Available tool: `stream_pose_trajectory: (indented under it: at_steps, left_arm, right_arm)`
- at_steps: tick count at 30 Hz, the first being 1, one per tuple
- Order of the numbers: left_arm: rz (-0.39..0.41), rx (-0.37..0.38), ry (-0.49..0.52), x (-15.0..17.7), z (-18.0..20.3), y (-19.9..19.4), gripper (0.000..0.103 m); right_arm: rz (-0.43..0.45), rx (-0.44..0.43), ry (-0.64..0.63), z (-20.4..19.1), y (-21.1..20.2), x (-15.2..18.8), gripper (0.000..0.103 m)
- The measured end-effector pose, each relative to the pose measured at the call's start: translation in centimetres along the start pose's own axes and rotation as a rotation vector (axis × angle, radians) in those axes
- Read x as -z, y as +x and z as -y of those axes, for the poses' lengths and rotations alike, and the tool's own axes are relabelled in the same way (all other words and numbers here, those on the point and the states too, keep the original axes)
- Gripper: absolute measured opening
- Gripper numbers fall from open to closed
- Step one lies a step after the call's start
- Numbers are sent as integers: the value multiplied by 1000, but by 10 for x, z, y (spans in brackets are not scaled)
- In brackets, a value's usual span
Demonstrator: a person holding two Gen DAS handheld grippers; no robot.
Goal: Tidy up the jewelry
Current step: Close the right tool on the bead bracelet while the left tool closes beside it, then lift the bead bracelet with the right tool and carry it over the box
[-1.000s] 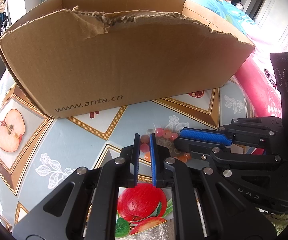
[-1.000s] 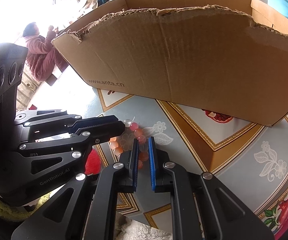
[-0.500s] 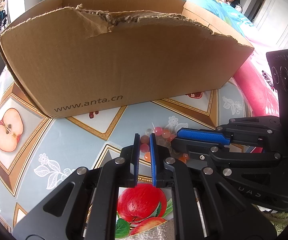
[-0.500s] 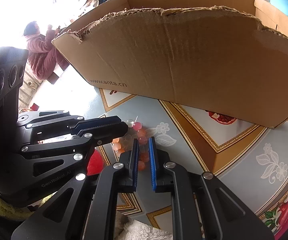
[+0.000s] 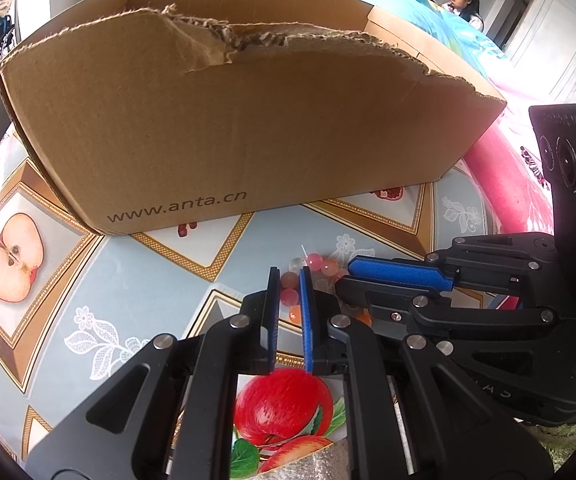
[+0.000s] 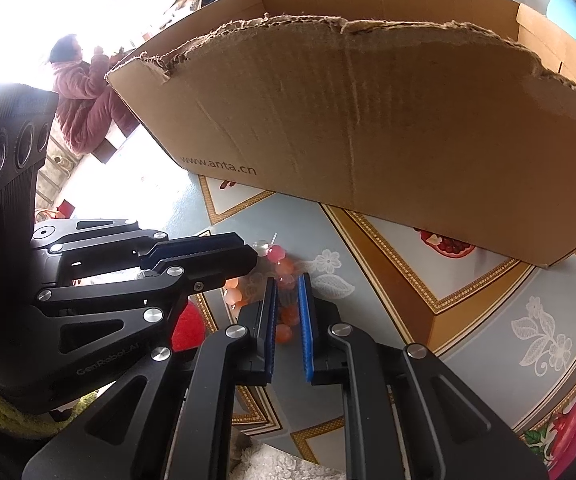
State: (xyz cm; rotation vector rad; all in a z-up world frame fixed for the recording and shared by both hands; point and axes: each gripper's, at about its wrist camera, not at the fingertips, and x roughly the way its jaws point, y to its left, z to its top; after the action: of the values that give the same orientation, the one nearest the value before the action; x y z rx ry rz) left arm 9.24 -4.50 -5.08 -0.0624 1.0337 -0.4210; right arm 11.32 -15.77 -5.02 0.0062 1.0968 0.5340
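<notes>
Lying on the tablecloth [image 5: 136,280] just in front of the box [image 5: 228,128], the bracelet [image 5: 320,264] is a loop of pink, orange and clear beads with a thin clear thread end sticking up by the clear bead. Both grippers meet over it. From its own camera the left gripper [image 5: 289,280] has its blue pads drawn nearly together, with beads showing in the narrow gap between the tips; whether the pads actually pinch a bead cannot be told. The right gripper [image 6: 287,286] is likewise almost closed around part of the loop, beads visible between and below its tips, and again the contact is unclear. Each gripper slants down toward the bracelet, the right one [image 5: 398,278] reaching in from the right side of the beads and the left one [image 6: 208,258] from the left, their tips close together over the loop. Behind the bracelet the box stands with a torn, ragged top edge and "www.anta.cn" printed low on its near wall, blocking the view beyond. The tablecloth around the beads carries apple pictures, gold diamond borders and white flowers. Far behind the box sit two people, one [image 5: 462,0] by a blue bedspread, another [image 6: 84,96] in a maroon coat.
</notes>
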Motion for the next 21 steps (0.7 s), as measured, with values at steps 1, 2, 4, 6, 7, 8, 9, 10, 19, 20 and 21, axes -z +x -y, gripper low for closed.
stream_pose_trajectory:
  at_steps: [1,2,4,6,7,8,9,10,19,20,21]
  left_arm:
    - [3,1,-3,0,0,0,9]
    - [7,2,-4,1,0,0,9]
    - [14,0,-1,1,0,0,9]
    - [23,2,11,1,2,0,8]
    - [25,4,18,1,2,0,8]
    - [24,9,17,1,2,1,8]
    - [25,18,11,0,1,0,8]
    - [30,29,7,0,1,-1,8]
    - [92,128,6,-8,5,-35,8]
    - [105,148,6,-11,6,-43,8]
    - [119,162,12,-13,8,-51,8]
  right_arm:
    - [0,1,3,0,0,0,10]
    - [-1,2,5,0,0,0,10]
    - [1,4,6,0,0,0,10]
    - [6,7,14,1,-1,0,10]
    - [9,7,22,2,-1,1,10]
    - [13,3,29,3,-2,1,10]
    - [18,-1,34,4,-5,1,10]
    - [25,0,36,4,-6,1,10]
    - [101,-1,42,8,-46,2,9]
    - [117,-4,44,7,-54,2,9]
    - [133,-7,45,7,-62,1,9]
